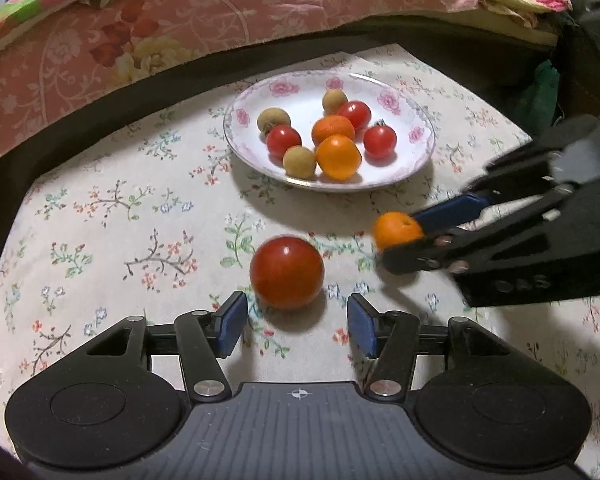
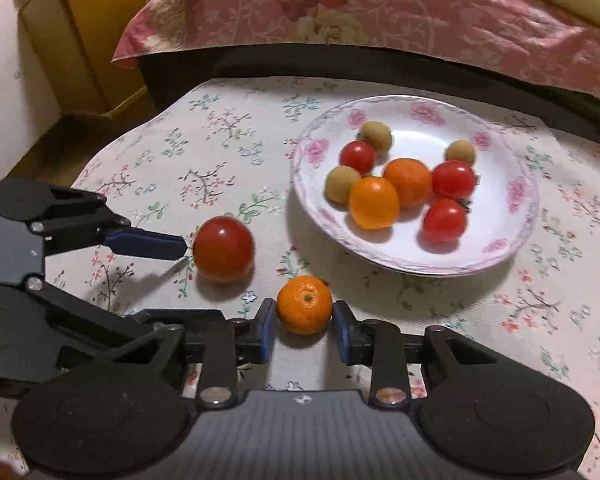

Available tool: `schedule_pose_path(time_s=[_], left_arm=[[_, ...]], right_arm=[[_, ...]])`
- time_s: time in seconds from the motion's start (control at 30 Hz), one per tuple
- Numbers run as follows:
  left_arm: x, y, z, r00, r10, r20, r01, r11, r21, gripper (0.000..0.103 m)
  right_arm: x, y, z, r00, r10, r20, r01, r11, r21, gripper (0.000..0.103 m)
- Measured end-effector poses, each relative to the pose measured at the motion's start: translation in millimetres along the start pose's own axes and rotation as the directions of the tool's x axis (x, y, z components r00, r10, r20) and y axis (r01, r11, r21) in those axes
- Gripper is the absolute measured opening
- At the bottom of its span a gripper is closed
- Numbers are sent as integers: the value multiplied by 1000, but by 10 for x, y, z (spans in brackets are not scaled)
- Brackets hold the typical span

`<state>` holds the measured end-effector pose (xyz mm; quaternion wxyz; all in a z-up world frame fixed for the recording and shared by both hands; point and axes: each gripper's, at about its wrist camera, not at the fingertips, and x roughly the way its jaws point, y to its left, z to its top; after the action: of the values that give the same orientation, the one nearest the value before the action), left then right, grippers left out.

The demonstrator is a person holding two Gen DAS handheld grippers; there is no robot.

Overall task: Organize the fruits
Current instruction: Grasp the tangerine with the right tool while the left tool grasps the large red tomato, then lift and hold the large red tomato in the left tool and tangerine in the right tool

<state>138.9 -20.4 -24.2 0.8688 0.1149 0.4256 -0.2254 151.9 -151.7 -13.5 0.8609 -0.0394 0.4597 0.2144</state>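
Observation:
A white floral plate (image 1: 418, 136) (image 2: 518, 194) at the back of the table holds several small fruits: red tomatoes, oranges and tan longans. A larger red tomato (image 1: 287, 272) (image 2: 224, 249) lies on the flowered tablecloth just ahead of my left gripper (image 1: 297, 310). That gripper is open, and its blue pads stand apart from the tomato on either side. A small orange (image 1: 398, 230) (image 2: 305, 304) sits on the cloth to the tomato's right. My right gripper (image 2: 304, 318) (image 1: 399, 238) is shut on it, both pads pressing its sides.
A bed with a pink floral quilt (image 1: 220, 12) (image 2: 380, 4) and a dark frame runs along the table's far edge. A yellow box (image 2: 88, 40) stands on the floor off the table's far left corner. The left gripper's finger (image 2: 148, 244) reaches in beside the tomato.

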Motion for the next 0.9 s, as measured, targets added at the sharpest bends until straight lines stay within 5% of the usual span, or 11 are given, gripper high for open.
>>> schedule_pose_path(time_s=[0.33,0.9], left_arm=[[154,12,69,999,36,4,-36,998,-43,50],[-22,-57,-128,1000,4,-26,-3,1000,29,50]], right_arm=[[-105,-213,-137,999,-47,-24,48,998,38,31],[-95,-211,-204,998,-46,-34,47,999,24,32]])
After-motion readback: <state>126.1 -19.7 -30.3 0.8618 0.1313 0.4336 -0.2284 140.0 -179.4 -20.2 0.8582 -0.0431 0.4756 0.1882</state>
